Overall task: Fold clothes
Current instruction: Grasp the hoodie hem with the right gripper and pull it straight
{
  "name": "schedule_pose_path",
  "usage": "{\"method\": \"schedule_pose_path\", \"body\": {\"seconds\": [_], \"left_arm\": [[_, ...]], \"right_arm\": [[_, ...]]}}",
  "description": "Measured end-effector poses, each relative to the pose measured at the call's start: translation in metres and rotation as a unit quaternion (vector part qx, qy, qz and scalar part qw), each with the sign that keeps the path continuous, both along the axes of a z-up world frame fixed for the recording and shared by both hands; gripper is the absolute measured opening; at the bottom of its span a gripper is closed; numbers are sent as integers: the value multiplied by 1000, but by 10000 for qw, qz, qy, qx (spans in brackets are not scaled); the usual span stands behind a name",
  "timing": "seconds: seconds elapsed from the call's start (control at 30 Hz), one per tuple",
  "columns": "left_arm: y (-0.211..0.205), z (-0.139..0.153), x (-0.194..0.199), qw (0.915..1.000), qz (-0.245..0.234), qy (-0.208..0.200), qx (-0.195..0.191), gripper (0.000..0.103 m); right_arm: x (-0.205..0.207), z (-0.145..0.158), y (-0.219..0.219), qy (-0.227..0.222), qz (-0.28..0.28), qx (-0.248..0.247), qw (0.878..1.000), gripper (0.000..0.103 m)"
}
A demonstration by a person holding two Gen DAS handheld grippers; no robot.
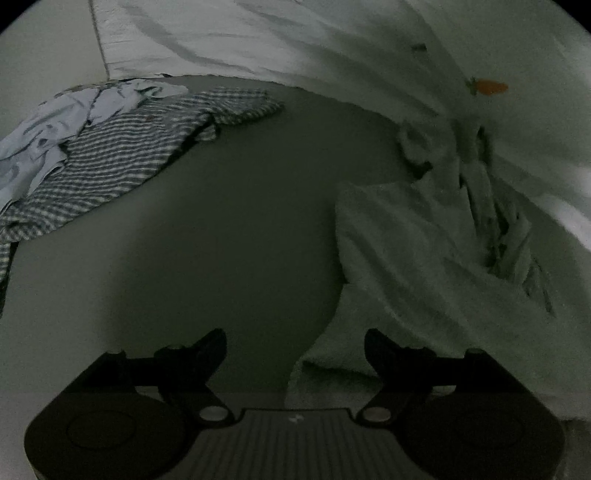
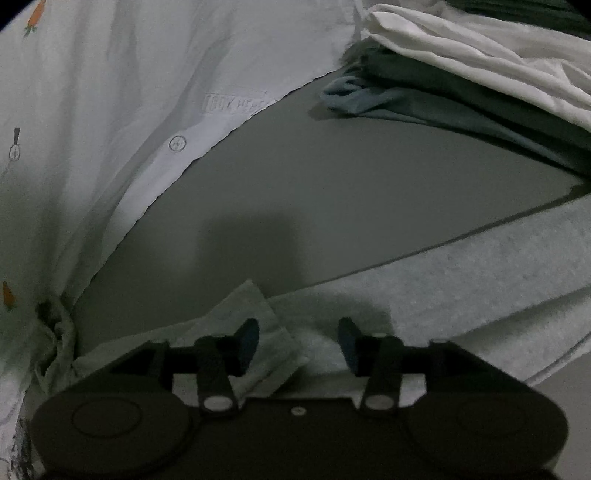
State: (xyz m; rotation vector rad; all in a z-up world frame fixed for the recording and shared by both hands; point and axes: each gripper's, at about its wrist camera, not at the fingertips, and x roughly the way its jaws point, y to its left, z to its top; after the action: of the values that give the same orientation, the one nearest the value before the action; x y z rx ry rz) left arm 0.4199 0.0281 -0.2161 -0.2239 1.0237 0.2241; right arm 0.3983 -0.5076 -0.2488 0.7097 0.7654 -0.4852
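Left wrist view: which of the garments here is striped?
The striped shirt crumpled at far left, partly overlapping a plain pale blue garment. The fleecy garment at right is plain.

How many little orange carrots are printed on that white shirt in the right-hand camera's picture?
2 on the white shirt: one carrot at the top left corner, another carrot at the left edge lower down. Folds may hide more.

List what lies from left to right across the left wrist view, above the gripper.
Pale blue garment → striped shirt → bare grey surface → fuzzy pale green garment → white carrot-print fabric. The left gripper sits open at the bottom, holding nothing.
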Motion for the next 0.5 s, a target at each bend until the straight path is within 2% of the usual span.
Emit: {"method": "schedule_pose_path", "body": {"seconds": [0.1, 0.17, 0.27, 0.3, 0.33, 0.37, 0.4, 0.5], "left_arm": [[-9, -10, 10, 9993, -155, 228, 235, 83], [-14, -14, 14, 9980, -281, 357, 431, 83], [-17, -18, 14, 9969, -377, 462, 520, 83], [-17, -20, 15, 9967, -382, 499, 521, 83], [-17, -22, 15, 9965, -376, 531, 520, 85], [-17, -23, 15, 9967, -325, 538, 509, 87], [-16, -24, 15, 9969, -280, 544, 503, 89], [-17, -26, 16, 9967, -235, 546, 560, 93]], "right_arm": [[9, 2, 12, 234, 224, -236, 9992, 65], [14, 3, 21, 400, 343, -445, 9976, 65], [21, 4, 32, 634, 445, -743, 9942, 62], [23, 4, 34, 689, 496, -808, 9931, 46], [24, 5, 36, 723, 559, -851, 9922, 39], [24, 5, 36, 720, 573, -827, 9923, 25], [24, 6, 36, 682, 544, -744, 9934, 16], [21, 7, 33, 543, 406, -496, 9965, 14]]}}
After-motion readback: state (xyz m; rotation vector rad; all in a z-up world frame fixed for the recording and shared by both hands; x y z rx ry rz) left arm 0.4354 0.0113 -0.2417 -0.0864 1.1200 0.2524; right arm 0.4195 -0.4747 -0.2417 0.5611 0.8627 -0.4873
